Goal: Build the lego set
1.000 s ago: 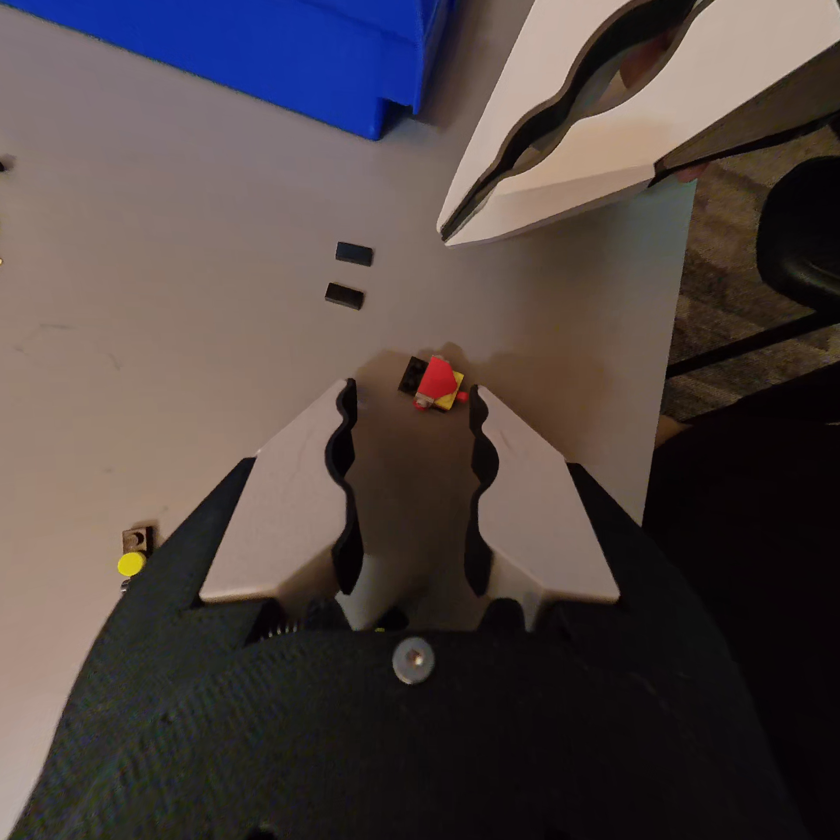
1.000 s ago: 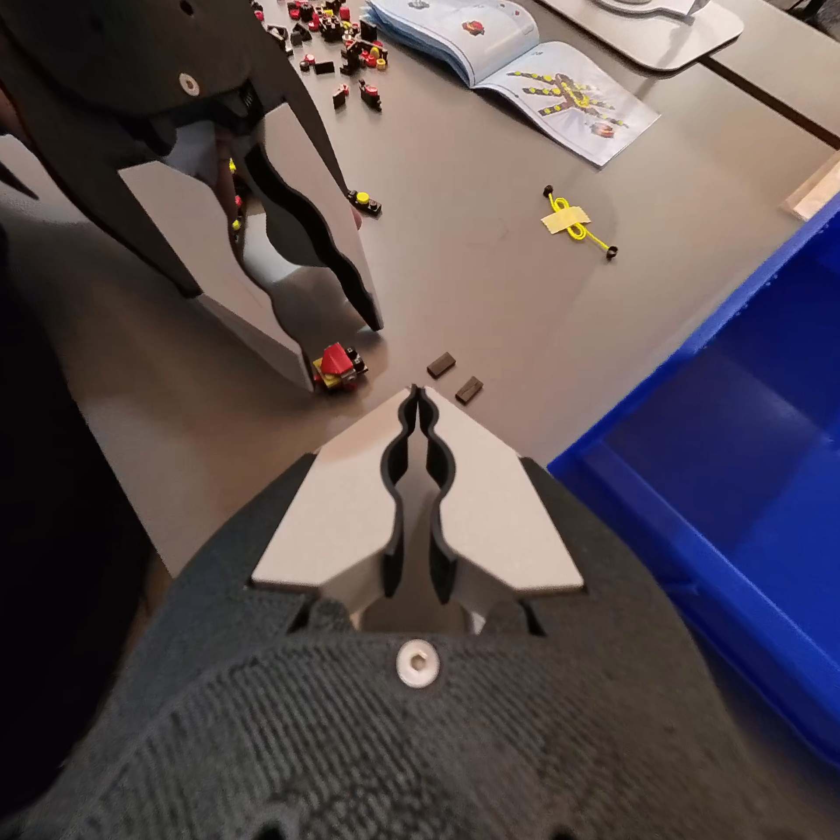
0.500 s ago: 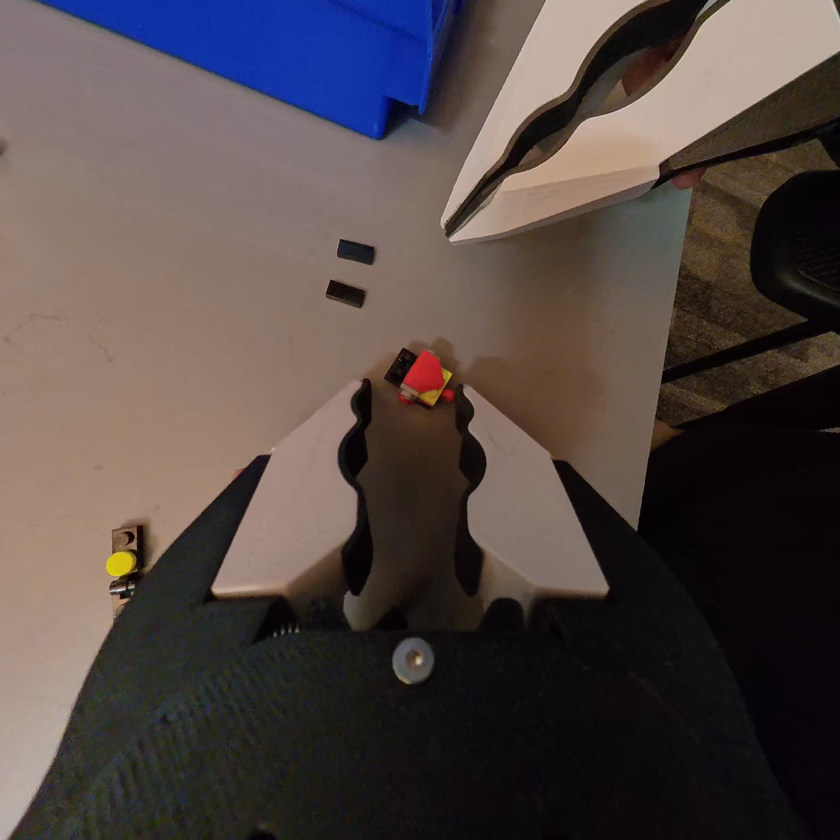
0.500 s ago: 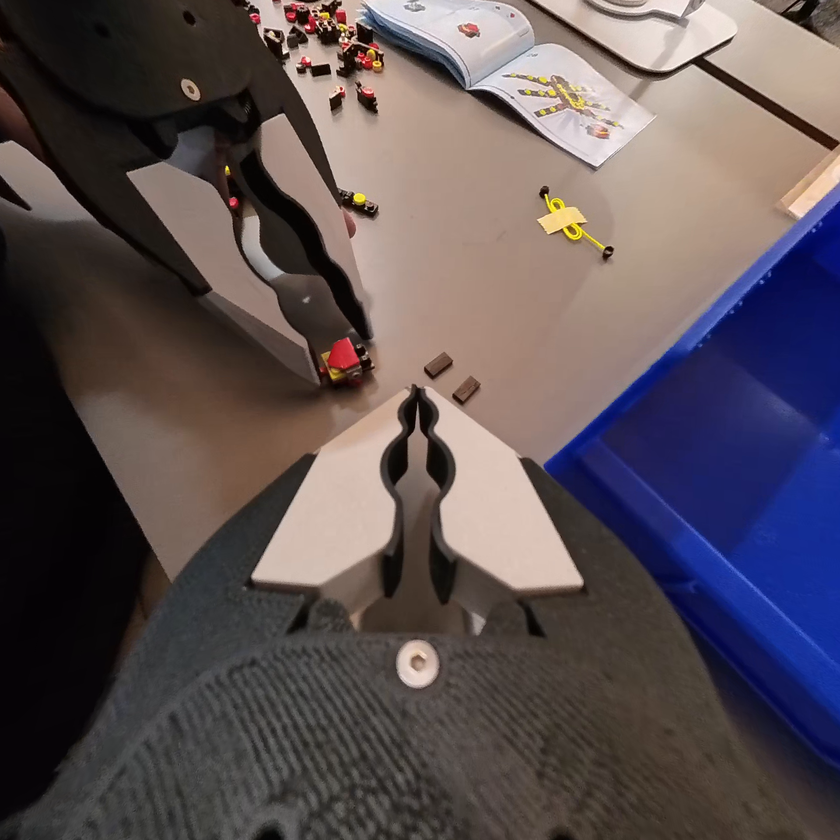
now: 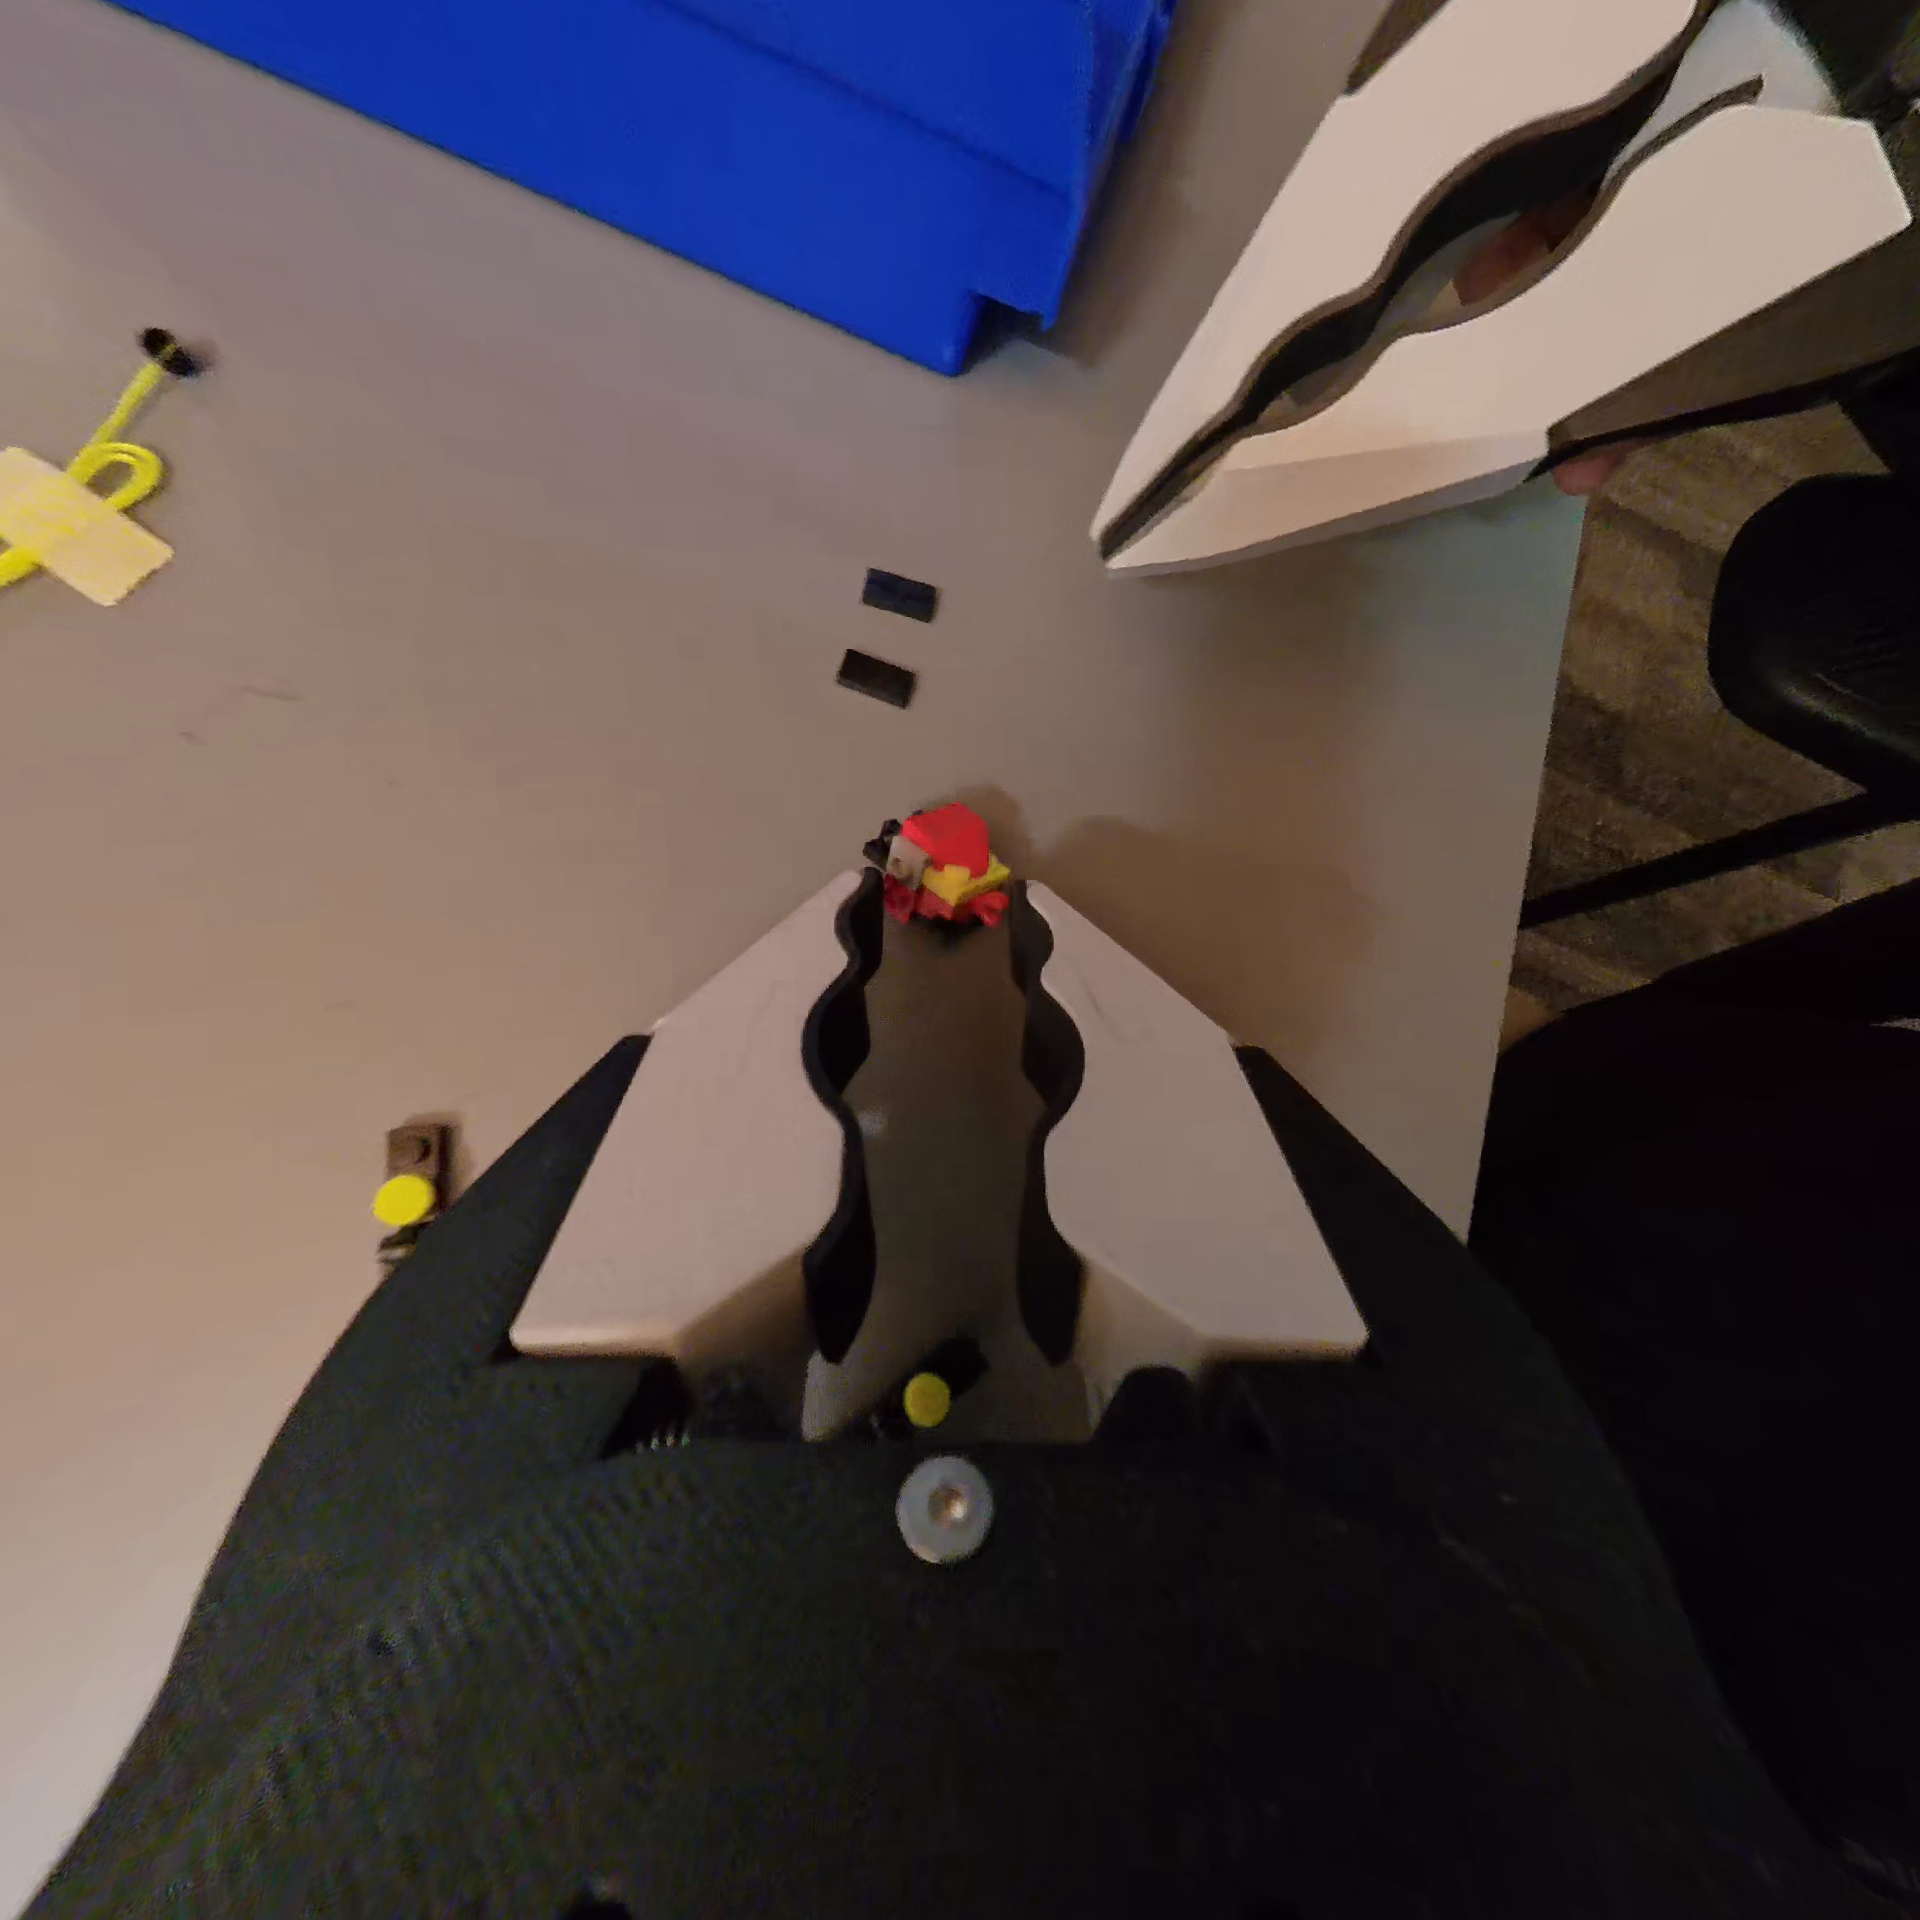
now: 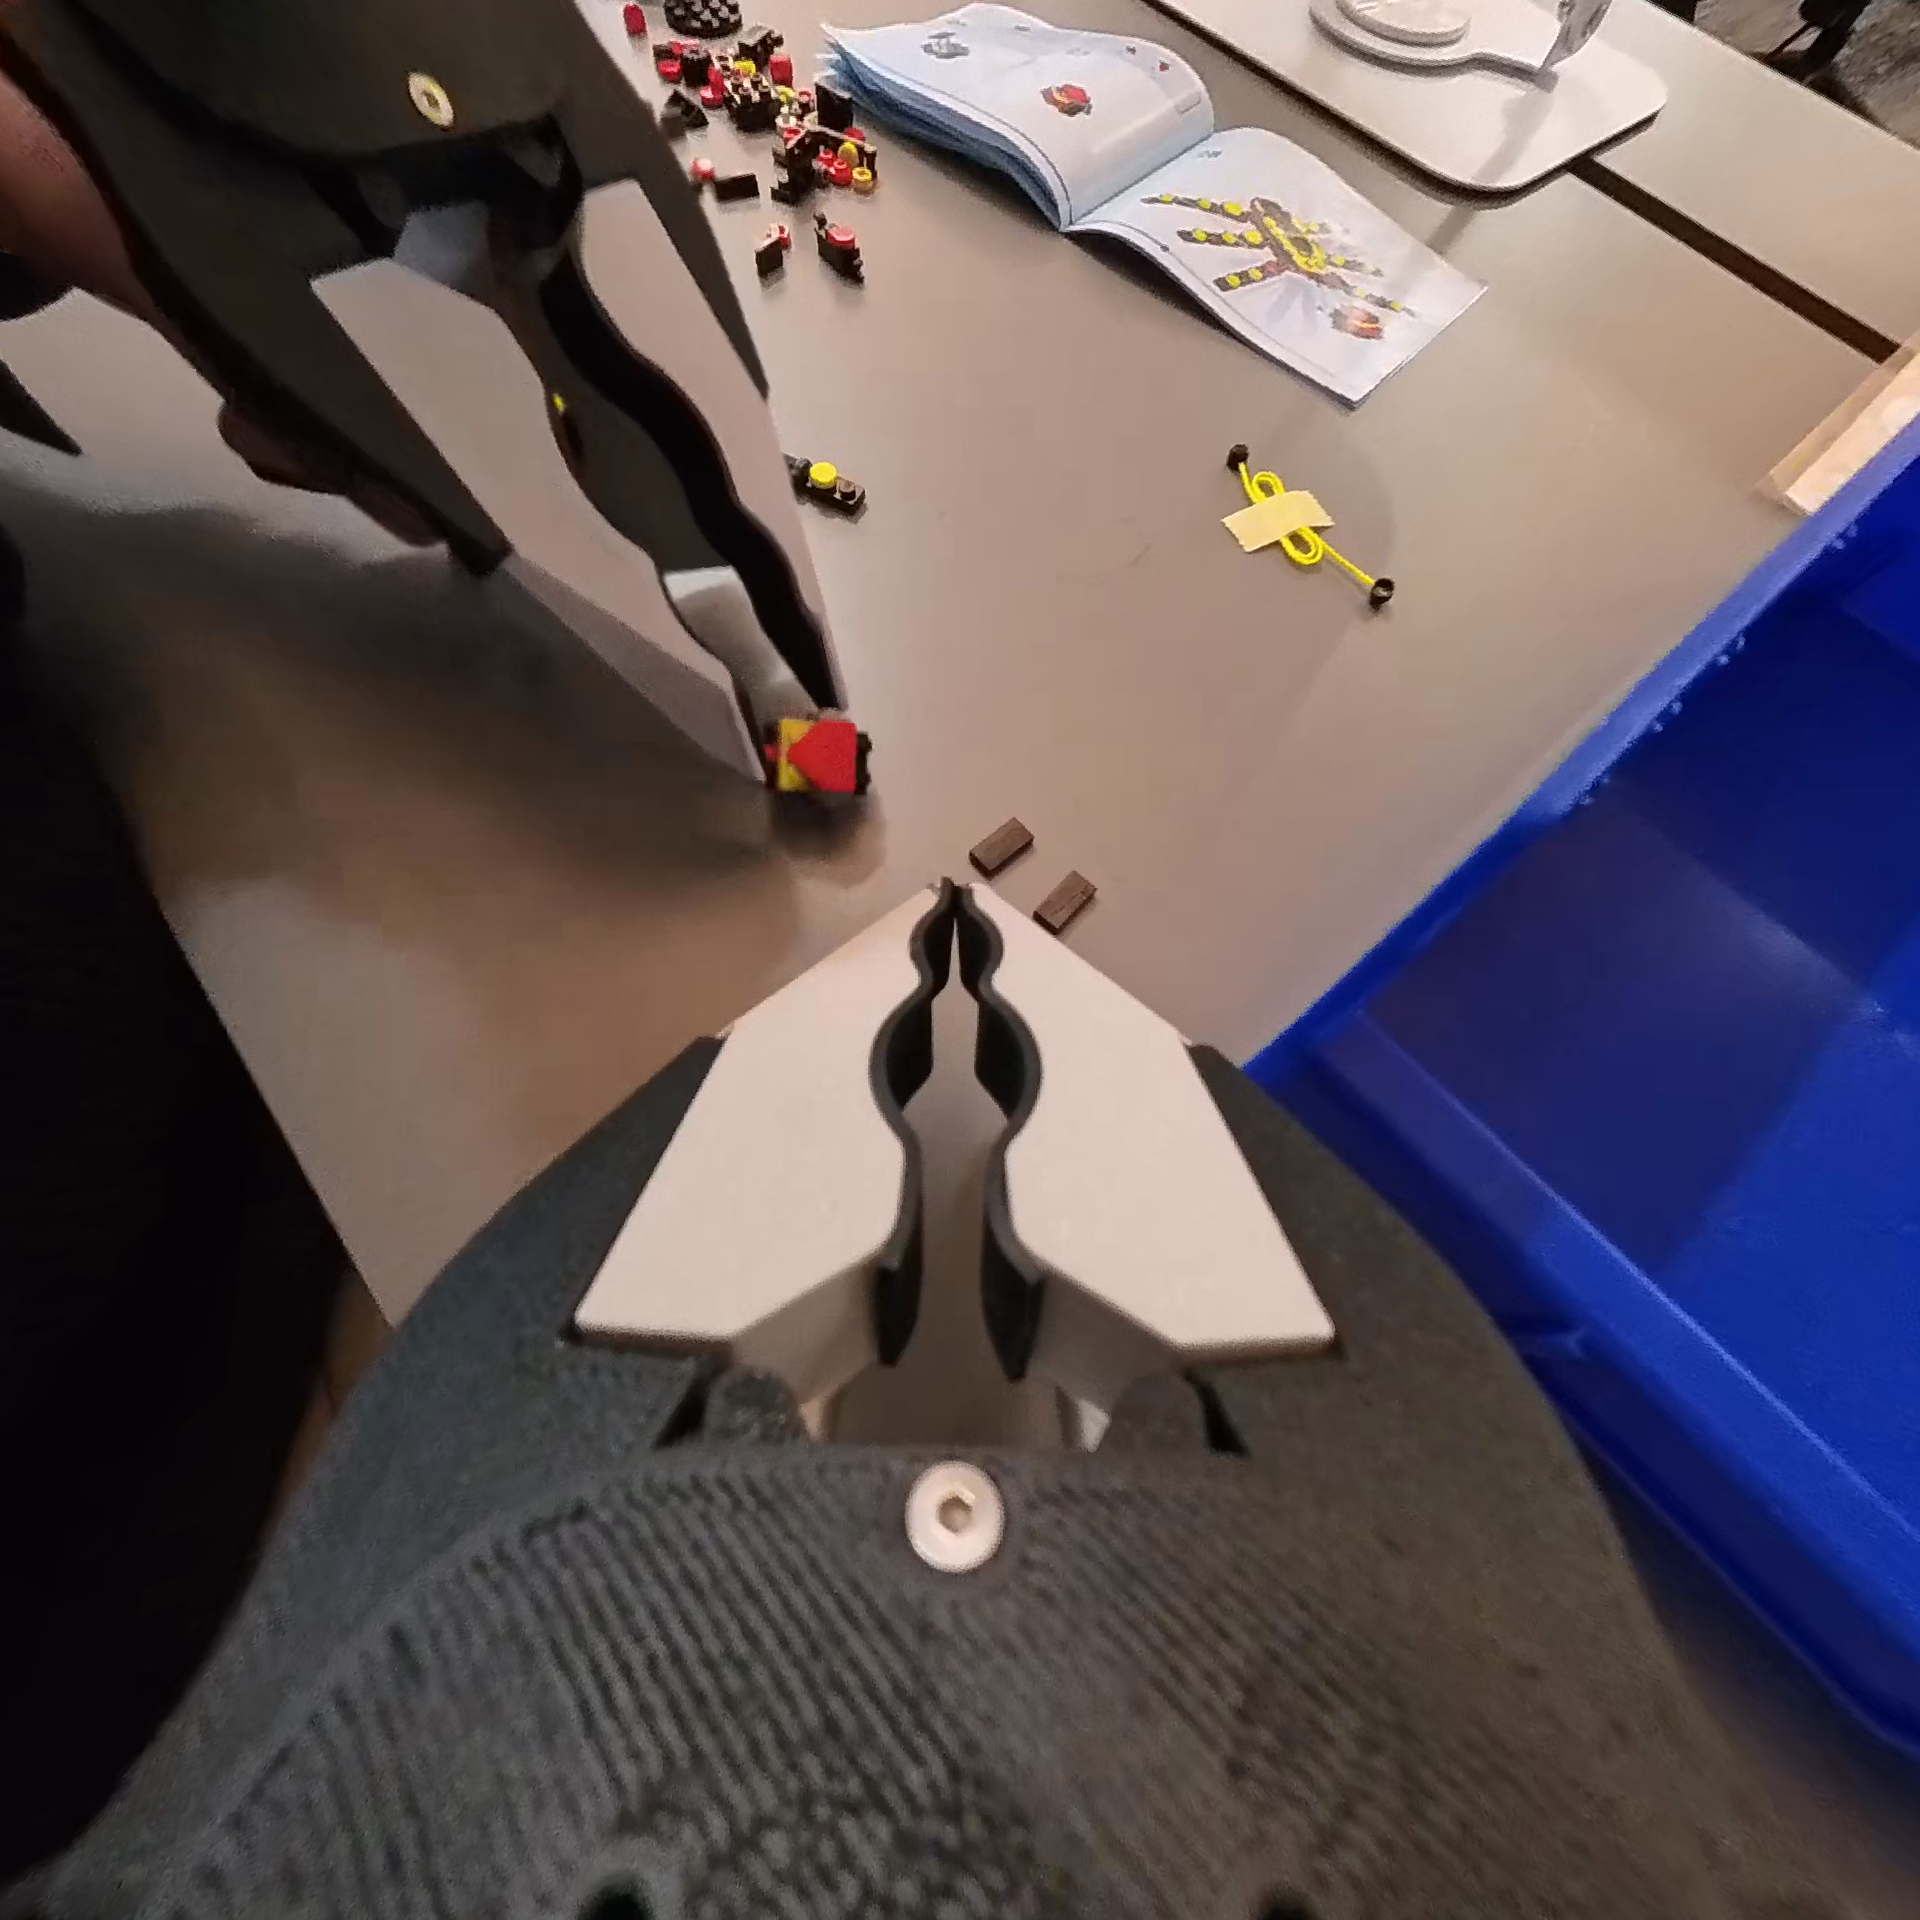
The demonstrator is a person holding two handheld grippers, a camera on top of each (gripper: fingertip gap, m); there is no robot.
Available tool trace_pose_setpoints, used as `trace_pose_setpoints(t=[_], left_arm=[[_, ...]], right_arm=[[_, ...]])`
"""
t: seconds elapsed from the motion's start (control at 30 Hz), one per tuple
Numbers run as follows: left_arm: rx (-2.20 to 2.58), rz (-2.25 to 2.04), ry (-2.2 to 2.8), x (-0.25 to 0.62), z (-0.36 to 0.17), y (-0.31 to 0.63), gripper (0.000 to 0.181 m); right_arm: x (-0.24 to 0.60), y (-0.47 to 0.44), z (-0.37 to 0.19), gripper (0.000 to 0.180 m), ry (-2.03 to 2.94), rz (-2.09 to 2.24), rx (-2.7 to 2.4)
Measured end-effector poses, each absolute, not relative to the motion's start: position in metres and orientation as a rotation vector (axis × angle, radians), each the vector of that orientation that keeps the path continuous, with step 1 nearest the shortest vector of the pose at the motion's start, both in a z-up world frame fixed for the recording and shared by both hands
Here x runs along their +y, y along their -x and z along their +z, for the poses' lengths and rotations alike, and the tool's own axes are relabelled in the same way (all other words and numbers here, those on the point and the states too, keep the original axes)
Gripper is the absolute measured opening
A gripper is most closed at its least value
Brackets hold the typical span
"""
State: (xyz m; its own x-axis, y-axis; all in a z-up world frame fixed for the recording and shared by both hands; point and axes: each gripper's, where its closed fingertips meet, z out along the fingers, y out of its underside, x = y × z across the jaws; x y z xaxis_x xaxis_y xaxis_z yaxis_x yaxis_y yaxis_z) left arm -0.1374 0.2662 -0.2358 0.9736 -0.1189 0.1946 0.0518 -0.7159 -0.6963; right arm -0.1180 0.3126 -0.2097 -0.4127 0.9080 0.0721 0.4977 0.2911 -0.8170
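1. While your left gripper [image 5: 940, 894] reaches down to the grey table [image 5: 416, 831], its fingertips pinch a small red-and-yellow lego assembly [image 5: 943, 871] between them; the piece sits at the very tips, at or just above the tabletop, can't tell which.
2. Left of that gripper in the left wrist view, a yellow cord w/ a tape tab [image 5: 78, 509] lies near the frame edge, and a brown plate w/ a yellow round stud [image 5: 412, 1184] sits just beside the gripper body.
3. Ahead of the assembly, two small dark tiles [image 5: 888, 639] lie side by side, apart from each other, w/ a blue bin [image 5: 779, 156] beyond them.
4. Upper right in the same view, your right gripper [image 5: 1117, 535] hangs above the table edge, tips pressed together on nothing.
5. In the right wrist view, from left: the left gripper [image 6: 790, 727] clamps the assembly [image 6: 821, 756]; a pile of loose red, black and yellow pieces [image 6: 769, 125] lies far back; the two tiles [image 6: 1034, 873] lie just ahead of the right gripper's clenched tips [image 6: 951, 894].
6. Further right, an open instruction booklet [image 6: 1195, 177] lies flat, the cord [image 6: 1294, 530] nearer, and the bin [image 6: 1662, 1039] fills the right side.
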Motion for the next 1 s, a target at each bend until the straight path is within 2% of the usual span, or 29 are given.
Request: trace_pose_setpoints(t=[0.03, 0.2, 0.23, 0.3, 0.4, 0.63, 1.0], left_arm=[[0.038, -0.282, 2.348, 0.264, -0.235, 0.141, 0.021], [-0.003, -0.290, 2.356, 0.255, -0.235, 0.153, 0.020], [-0.005, -0.278, 2.359, 0.254, -0.236, 0.155, 0.010], [-0.012, -0.258, 2.359, 0.252, -0.236, 0.159, 0.003], [0.015, -0.317, 2.383, 0.248, -0.238, 0.152, 0.029], [0.041, -0.223, 2.393, 0.255, -0.242, 0.154, 0.042], [0.085, -0.327, 2.427, 0.249, -0.242, 0.134, 0.037]], right_arm=[[0.313, 0.118, -0.210, 0.000, 1.253, 0.992, -2.028], [0.313, 0.118, -0.212, 0.000, 1.259, 0.980, -2.034], [0.313, 0.118, -0.213, 0.000, 1.260, 0.978, -2.035], [0.314, 0.118, -0.213, 0.000, 1.260, 0.975, -2.034], [0.314, 0.118, -0.212, 0.000, 1.260, 0.976, -2.033], [0.314, 0.118, -0.213, 0.000, 1.263, 0.967, -2.037], [0.315, 0.117, -0.215, 0.000, 1.268, 0.957, -2.039]])
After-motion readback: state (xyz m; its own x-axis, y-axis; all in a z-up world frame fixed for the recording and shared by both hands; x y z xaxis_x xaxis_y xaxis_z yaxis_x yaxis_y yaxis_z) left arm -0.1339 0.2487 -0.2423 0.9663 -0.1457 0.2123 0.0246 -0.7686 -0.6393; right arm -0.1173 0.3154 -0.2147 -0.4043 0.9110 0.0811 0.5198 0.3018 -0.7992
